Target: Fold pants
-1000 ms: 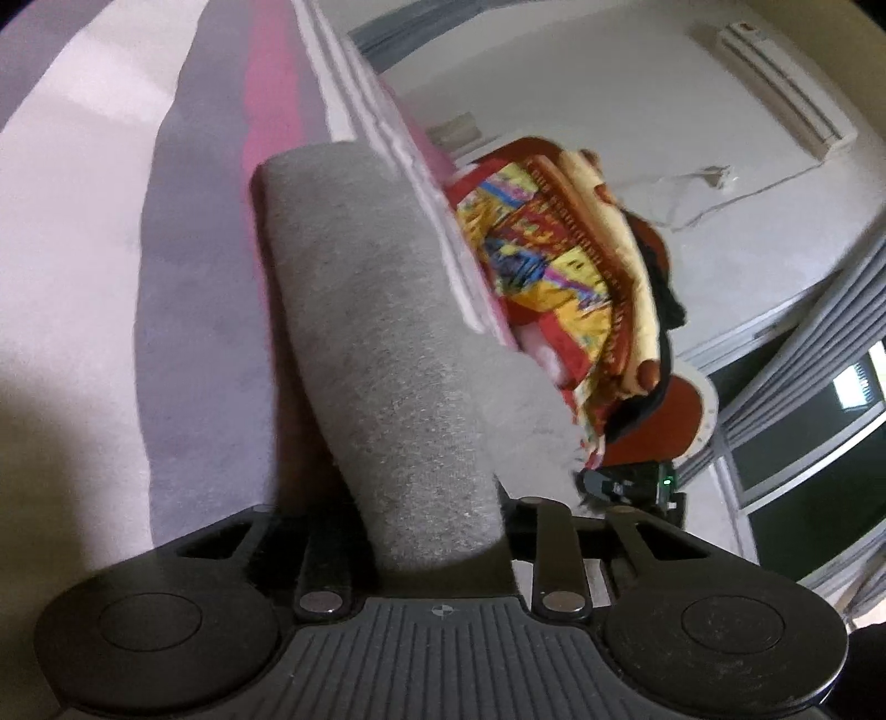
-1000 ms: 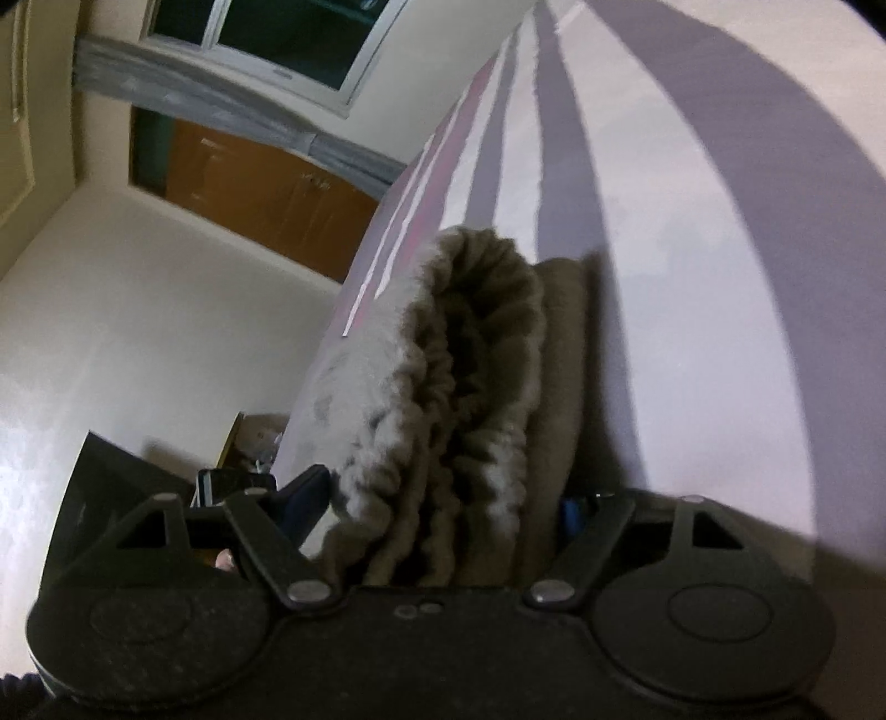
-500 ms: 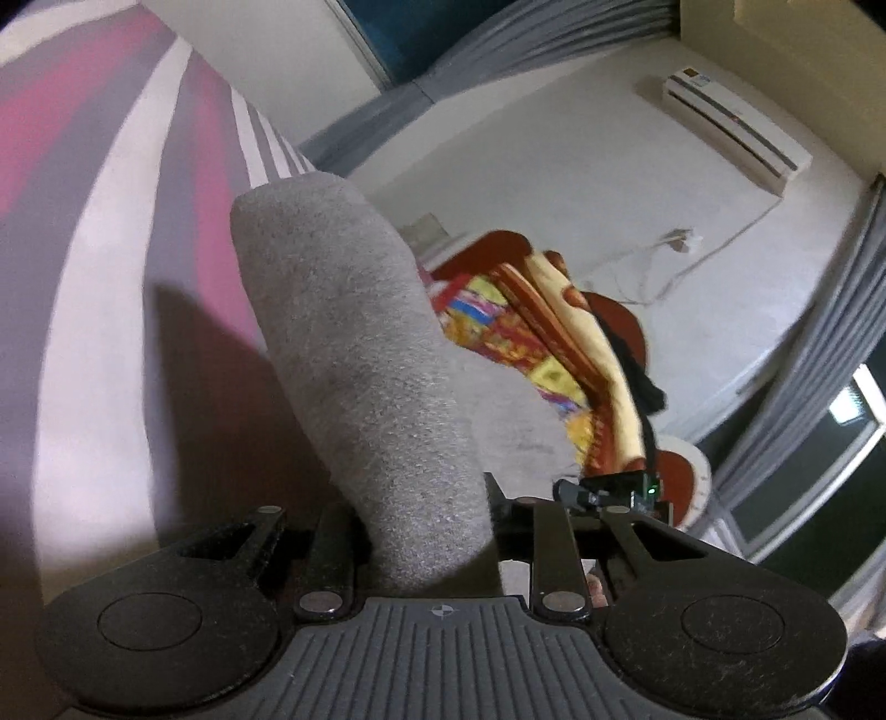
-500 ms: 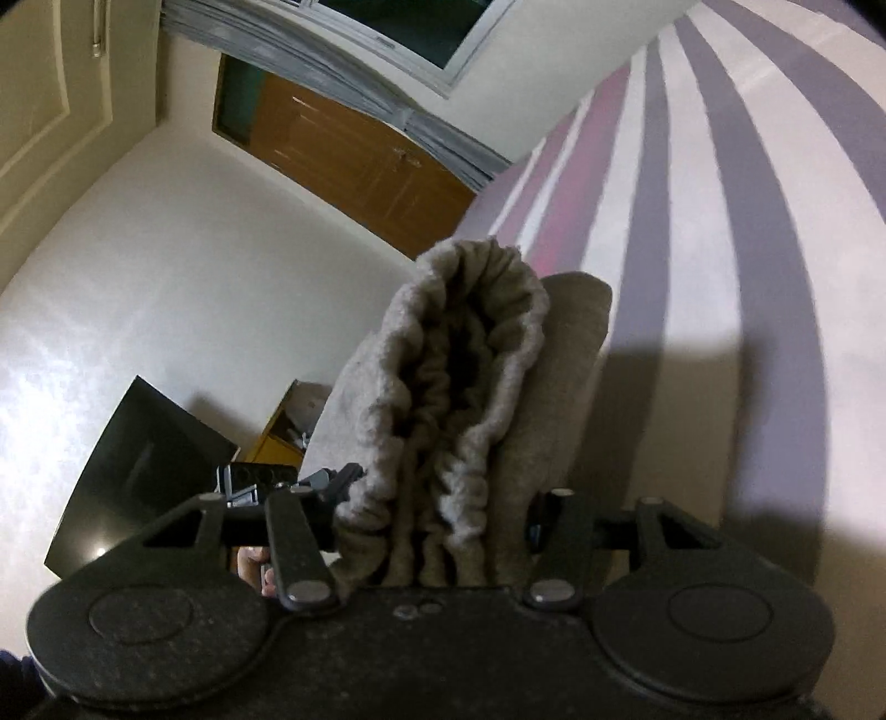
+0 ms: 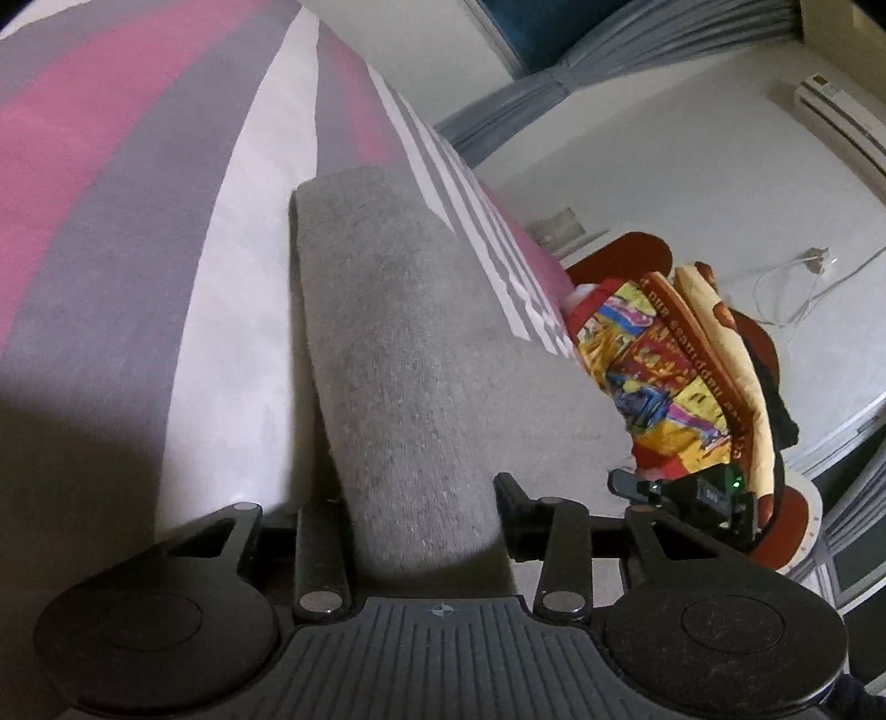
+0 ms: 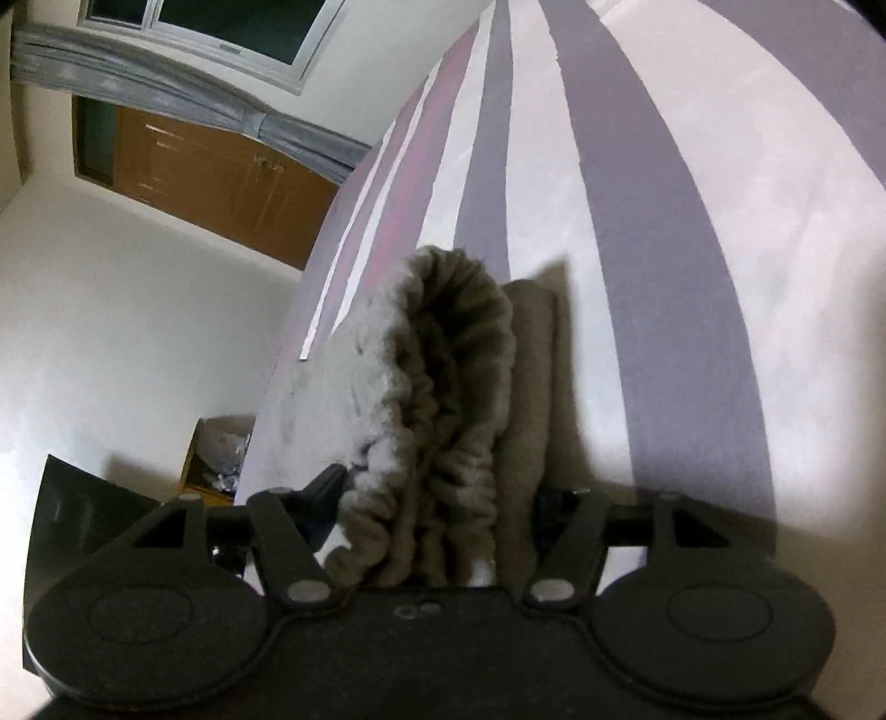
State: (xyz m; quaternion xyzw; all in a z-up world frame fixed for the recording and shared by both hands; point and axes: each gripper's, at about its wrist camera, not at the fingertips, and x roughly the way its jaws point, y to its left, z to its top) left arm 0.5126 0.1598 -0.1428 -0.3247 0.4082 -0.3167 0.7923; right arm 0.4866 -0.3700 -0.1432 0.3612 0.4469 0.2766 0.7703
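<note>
The grey fleece pants (image 5: 398, 354) lie on a bed with pink, grey and white stripes (image 5: 111, 183). My left gripper (image 5: 421, 520) is shut on a smooth folded part of the pants, which stretches away from the jaws along the bed. My right gripper (image 6: 437, 515) is shut on the gathered elastic waistband (image 6: 454, 387) of the pants, with a folded layer beside it. The fingertips of both grippers are hidden in the cloth. The other gripper shows at the right edge of the left wrist view (image 5: 692, 493).
A bright patterned blanket pile (image 5: 675, 354) sits past the bed's far edge. A wall air conditioner (image 5: 841, 116) and curtains (image 5: 554, 72) are behind. The right wrist view shows a wooden door (image 6: 205, 183), a window (image 6: 221, 33) and a cardboard box (image 6: 219, 454) on the floor.
Both grippers, which had lifted the pants above the bed half a second ago, have come back down; the cloth now lies lower along the striped cover. Both stay shut on the pants.
</note>
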